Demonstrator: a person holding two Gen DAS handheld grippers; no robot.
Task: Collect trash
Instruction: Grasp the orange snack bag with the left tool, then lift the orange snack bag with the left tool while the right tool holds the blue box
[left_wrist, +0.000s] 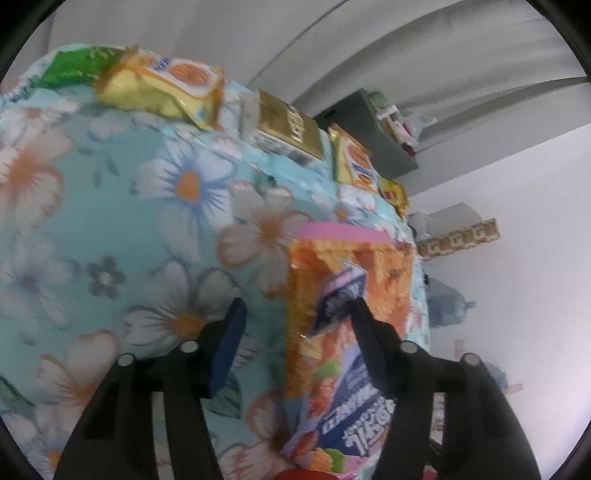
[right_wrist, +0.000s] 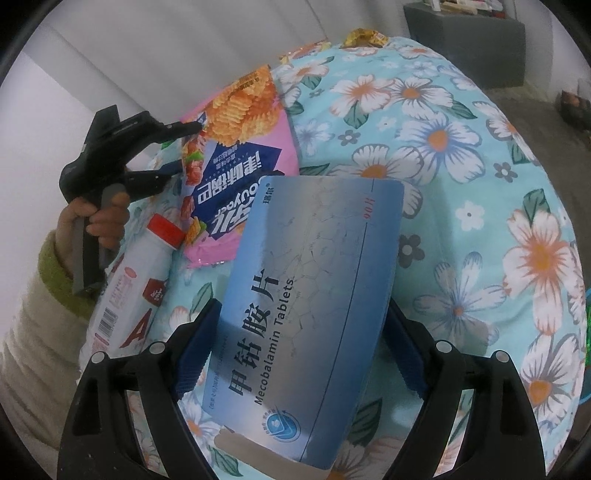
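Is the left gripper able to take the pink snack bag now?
Probably yes. The left gripper is open with the pink snack bag at its fingers, one finger over the bag's edge. Nothing lies between them; the right gripper is busy with the blue tablet box.

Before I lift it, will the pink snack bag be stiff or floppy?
Probably floppy: the snack bag is thin crinkled film. Likely light, since it lies flat on the cloth. Its glossy surface may slip in the left gripper.
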